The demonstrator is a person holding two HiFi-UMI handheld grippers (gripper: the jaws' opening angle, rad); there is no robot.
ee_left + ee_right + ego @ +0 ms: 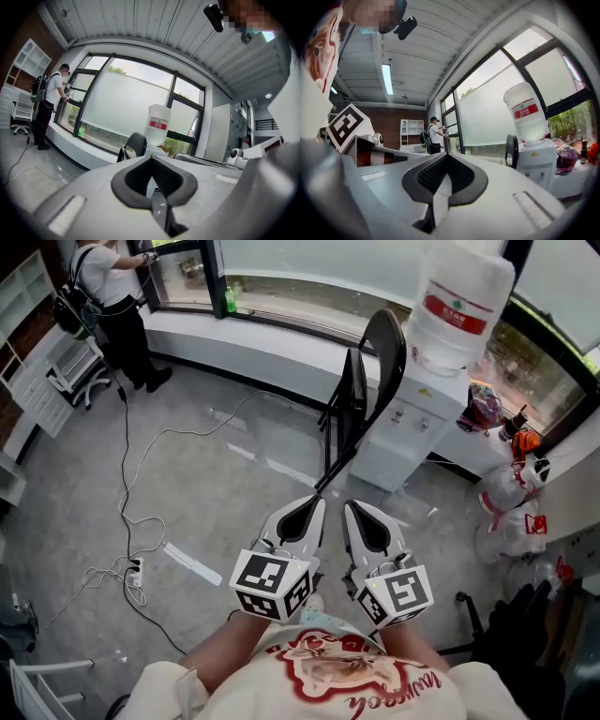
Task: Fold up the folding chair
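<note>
The black folding chair (367, 381) stands in front of me beside the water dispenser, its seat swung up close against the backrest. It also shows small and dark in the left gripper view (135, 143) and the right gripper view (512, 151). My left gripper (317, 503) and right gripper (350, 508) hang side by side near my chest, a good step short of the chair and pointing at its feet. Both are shut, with nothing between the jaws (151, 157) (446, 154).
A white water dispenser (412, 432) with a big bottle (461, 306) stands right of the chair. Cables and a power strip (136, 573) lie on the grey floor at left. A person (117, 296) stands at the far window. Bags (506, 502) sit at right.
</note>
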